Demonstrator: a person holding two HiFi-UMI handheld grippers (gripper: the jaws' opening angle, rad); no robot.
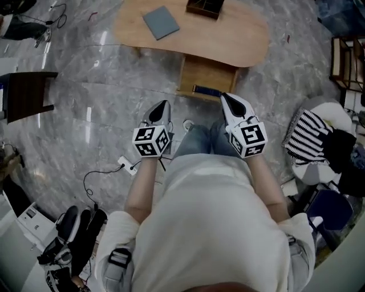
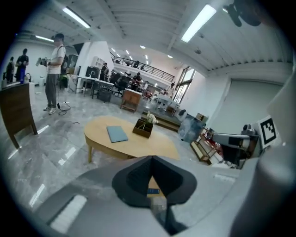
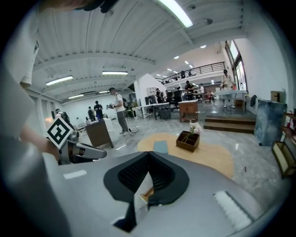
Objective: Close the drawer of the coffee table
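Wood coffee table (image 1: 239, 43) sits ahead of us, its drawer (image 1: 205, 74) pulled out toward us — open. Left gripper (image 1: 162, 105) and right gripper (image 1: 226, 98) both have jaws pressed together, nothing between them. We hold them side by side (right tip near the drawer's front corner — contact unclear). Grey-blue pad (image 1: 161, 22) and dark box (image 1: 204, 7) sit on the tabletop.

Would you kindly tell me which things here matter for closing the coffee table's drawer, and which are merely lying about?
For the job: coffee table; its open drawer; left gripper and right gripper, both shut and empty.

Lying about: blue-grey book and brown box on the tabletop; striped cloth; power strip on the floor.
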